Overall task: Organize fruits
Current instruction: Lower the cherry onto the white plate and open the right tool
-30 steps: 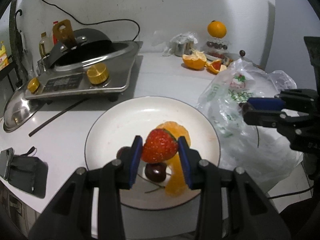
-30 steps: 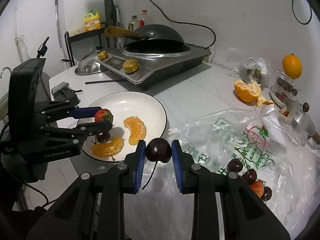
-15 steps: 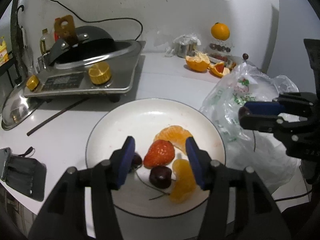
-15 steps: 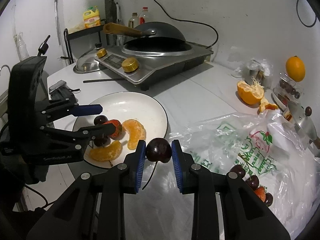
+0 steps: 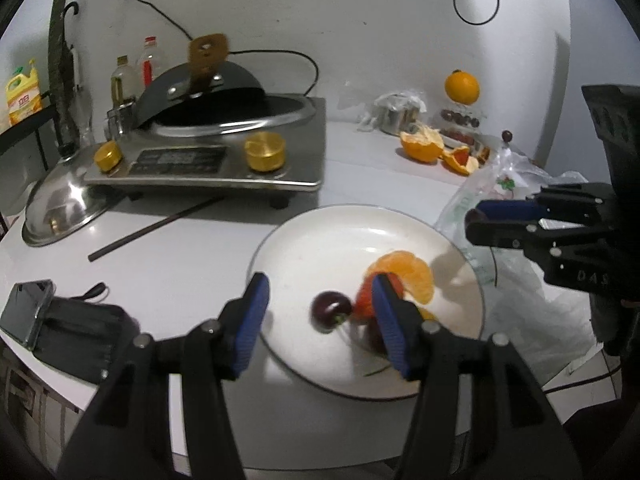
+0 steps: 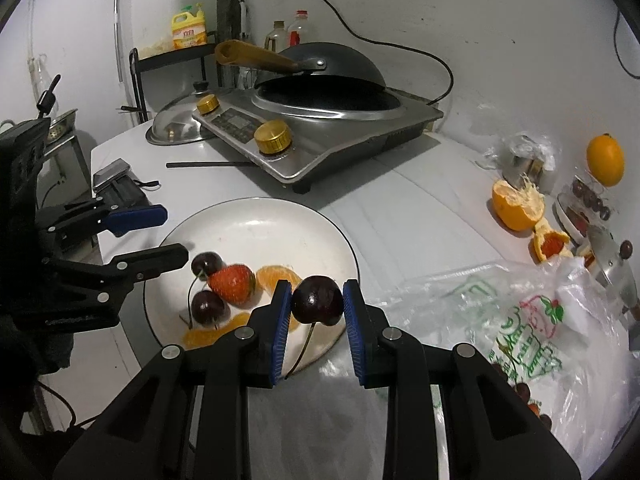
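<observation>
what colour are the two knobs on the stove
Gold knobs on the stove; clearest in the right wrist view.

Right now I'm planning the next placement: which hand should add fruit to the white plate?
The right. Its gripper is shut on a dark red cherry at the round white plate's near rim. The left gripper is open and empty.

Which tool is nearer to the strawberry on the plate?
Left. The left tool stands open beside the strawberry, over the plate. The right tool, gripping a cherry, is at the plate's edge.
</observation>
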Demonstrator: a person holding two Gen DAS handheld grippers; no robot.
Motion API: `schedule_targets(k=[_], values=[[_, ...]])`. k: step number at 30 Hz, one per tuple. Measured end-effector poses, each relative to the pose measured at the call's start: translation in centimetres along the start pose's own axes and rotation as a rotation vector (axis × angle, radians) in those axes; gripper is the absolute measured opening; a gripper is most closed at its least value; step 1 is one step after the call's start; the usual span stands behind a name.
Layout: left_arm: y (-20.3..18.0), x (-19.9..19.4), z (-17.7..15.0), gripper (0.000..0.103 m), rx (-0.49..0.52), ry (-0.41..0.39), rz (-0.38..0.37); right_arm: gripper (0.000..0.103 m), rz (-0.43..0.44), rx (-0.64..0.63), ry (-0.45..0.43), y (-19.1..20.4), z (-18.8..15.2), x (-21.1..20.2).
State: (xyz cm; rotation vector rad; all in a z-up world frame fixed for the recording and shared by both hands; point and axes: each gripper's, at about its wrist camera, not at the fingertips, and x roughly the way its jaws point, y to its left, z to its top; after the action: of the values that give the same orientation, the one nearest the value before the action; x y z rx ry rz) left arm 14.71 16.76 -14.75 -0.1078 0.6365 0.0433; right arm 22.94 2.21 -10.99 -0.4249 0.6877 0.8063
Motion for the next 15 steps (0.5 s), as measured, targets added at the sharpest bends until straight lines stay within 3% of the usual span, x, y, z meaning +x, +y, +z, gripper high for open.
schedule_targets(k=[15], values=[[4.9,-0.1,-1.2,0.056,-0.061,-0.006,-0.004,0.028,0.035,-0.041,0.022,3.1,4.0,6.0]])
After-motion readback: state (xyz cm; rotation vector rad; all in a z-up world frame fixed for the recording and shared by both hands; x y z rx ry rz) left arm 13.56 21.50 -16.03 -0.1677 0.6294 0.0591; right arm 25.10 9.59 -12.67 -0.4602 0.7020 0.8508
